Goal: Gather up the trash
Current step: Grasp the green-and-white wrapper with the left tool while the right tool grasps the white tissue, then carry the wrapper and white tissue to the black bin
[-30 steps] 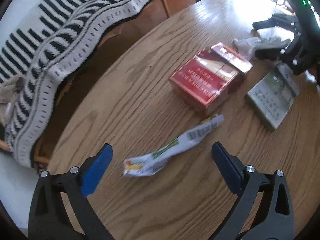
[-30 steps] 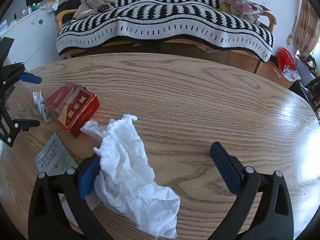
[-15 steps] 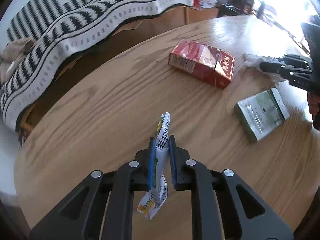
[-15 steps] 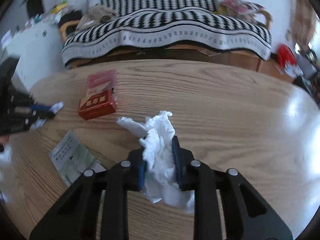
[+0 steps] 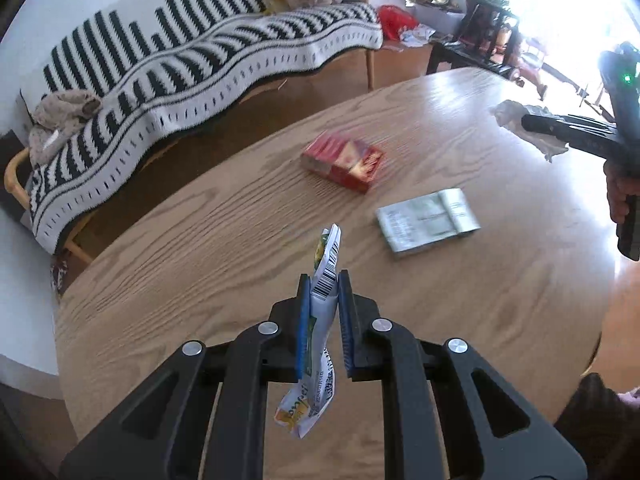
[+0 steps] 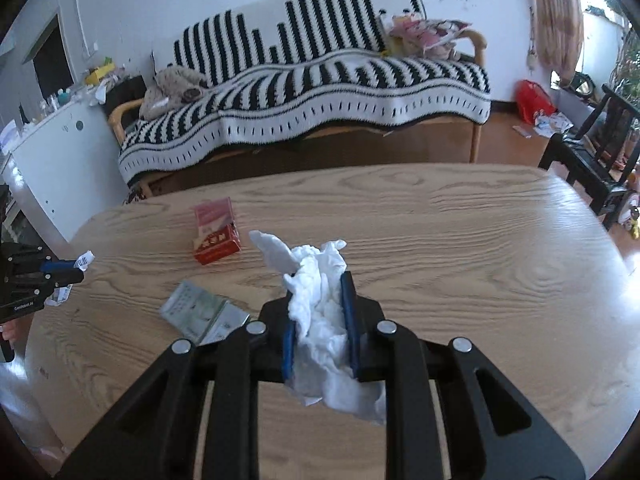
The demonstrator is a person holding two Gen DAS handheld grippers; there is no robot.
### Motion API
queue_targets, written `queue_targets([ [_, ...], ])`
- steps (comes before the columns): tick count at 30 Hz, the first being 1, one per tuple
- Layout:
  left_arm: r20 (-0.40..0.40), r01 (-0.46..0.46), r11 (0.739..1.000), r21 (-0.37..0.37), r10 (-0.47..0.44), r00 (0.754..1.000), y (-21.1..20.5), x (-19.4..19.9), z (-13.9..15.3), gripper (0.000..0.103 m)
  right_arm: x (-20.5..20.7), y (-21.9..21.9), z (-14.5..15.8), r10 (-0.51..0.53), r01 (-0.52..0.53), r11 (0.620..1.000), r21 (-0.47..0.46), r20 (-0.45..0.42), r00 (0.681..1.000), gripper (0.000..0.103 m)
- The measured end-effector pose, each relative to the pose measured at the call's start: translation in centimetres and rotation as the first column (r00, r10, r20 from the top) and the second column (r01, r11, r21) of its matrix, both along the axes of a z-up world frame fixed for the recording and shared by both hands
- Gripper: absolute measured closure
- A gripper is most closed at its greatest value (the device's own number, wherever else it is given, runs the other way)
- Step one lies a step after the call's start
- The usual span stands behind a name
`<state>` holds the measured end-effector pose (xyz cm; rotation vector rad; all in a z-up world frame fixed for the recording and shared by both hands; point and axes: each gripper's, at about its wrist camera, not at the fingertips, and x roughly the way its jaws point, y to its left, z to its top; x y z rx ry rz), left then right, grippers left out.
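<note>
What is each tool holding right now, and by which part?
The left tool is shut on the snack wrapper, pinched around its middle, both ends sticking out. The right tool is shut on the crumpled tissue, squeezed across its bulk.

A barcode was visible on the wrapper, with printed lettering too small to read. The red box carried gold characters, blurred beyond reading. The grey packet bore fine print lines, also illegible. No text could be read.
</note>
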<state>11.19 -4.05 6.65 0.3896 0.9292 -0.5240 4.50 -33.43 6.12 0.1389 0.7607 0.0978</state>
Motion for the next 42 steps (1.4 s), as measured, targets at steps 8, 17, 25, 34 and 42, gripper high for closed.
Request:
queue_targets([
  [8, 0.067, 0.052, 0.998, -0.029, -0.050, 0.997, -3.5, -7.1, 4.3, 0.090, -7.0, -1.6, 4.2, -0.028, 0.029, 1.000, -0.012, 0.056, 0.998, 0.083],
  [17, 0.121, 0.044, 0.995, -0.088, -0.033, 0.992, -9.0, -13.8, 6.4, 0.090, -16.0, -4.7, 8.3, -0.059, 0.062, 0.998, -0.015, 0.132, 0.989, 0.083],
  [25, 0.164, 0.129, 0.979, -0.156, -0.103, 0.981, -16.1, -19.3, 8.6, 0.090, -24.2, -10.1, 12.1, -0.129, 0.134, 0.991, -0.016, 0.197, 0.972, 0.083],
  [34, 0.087, 0.260, 0.933, -0.248, -0.245, 0.965, -24.9, -25.7, 6.5, 0.090, -32.2, -15.5, 10.9, -0.199, 0.203, 0.979, -0.004, 0.176, 0.964, 0.083],
  [42, -0.093, 0.305, 0.921, -0.243, -0.335, 0.938, -31.2, -29.4, -1.1, 0.090, -37.6, -18.8, 2.6, -0.259, 0.254, 0.957, 0.137, 0.024, 0.965, 0.083],
])
